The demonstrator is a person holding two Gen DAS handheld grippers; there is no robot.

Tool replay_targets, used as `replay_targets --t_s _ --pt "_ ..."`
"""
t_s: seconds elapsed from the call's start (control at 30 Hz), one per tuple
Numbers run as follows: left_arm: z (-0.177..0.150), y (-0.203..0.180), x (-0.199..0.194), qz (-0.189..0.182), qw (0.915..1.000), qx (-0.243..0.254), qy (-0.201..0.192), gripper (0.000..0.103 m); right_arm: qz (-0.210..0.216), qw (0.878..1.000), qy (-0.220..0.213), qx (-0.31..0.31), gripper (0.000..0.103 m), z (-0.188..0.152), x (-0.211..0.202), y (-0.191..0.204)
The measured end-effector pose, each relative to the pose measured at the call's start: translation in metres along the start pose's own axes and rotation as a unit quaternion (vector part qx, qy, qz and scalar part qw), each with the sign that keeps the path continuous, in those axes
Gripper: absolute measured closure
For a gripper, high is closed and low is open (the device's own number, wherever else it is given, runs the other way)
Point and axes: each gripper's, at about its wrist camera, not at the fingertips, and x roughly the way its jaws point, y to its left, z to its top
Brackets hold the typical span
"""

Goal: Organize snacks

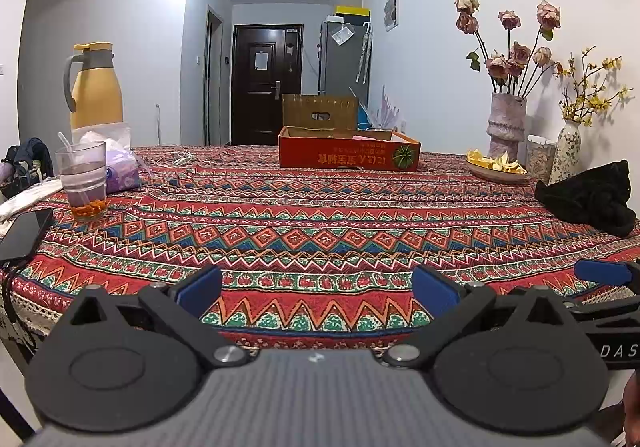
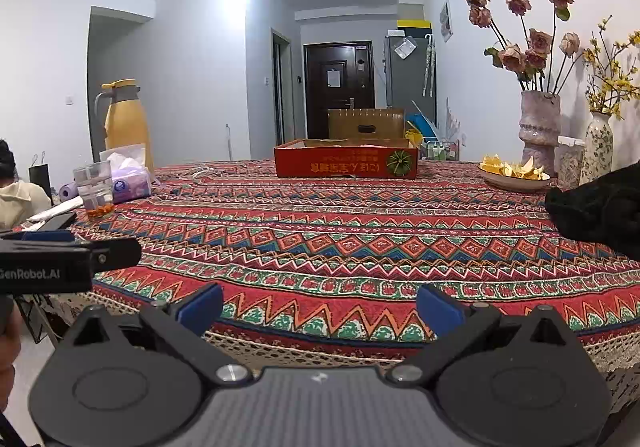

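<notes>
The counter (image 1: 320,215), spread with a red patterned cloth, fills both views from the near edge to the far wall. On its far side, roughly centred, sits the red cardboard tray (image 1: 349,154), a shallow open box with upside-down printed lettering and a green melon picture on its near wall; its long axis runs left to right across the view. Pale and pinkish packets show just above its rim, probably the snacks, though they are too small to make out. Behind it stands a brown cardboard box (image 1: 319,111) with a hand slot.

The tray lies straight ahead and well away from both claws, with bare cloth between. In the right wrist view it sits a little left of centre (image 2: 346,163), in the left wrist view a little right of centre, so neither arm looks clearly nearer; reaching it would mean a long forward move for either.

The left claw (image 1: 318,289) hovers over the near edge of the counter, its blue pads spread wide with nothing between them. The right claw (image 2: 320,305) is likewise wide and empty, just short of the lace-trimmed edge, beside the left one.

To the right lie a black cloth bundle (image 1: 592,199), a vase of dried roses (image 1: 505,127) and a plate of yellow peel (image 1: 496,166). To the left stand a yellow thermos jug (image 1: 95,87), a tissue pack (image 1: 120,167), a glass (image 1: 82,183) and a phone (image 1: 24,233).
</notes>
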Motion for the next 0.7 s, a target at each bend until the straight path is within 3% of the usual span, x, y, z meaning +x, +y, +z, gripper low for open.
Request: replay_targets --t_s 0.7 --pt "-0.0002 -0.0007 -0.0016 -0.004 1.0 0.006 -0.003 0.0 -0.009 1.0 -0.004 0.007 0.0 -0.0008 -0.0014 -0.0007"
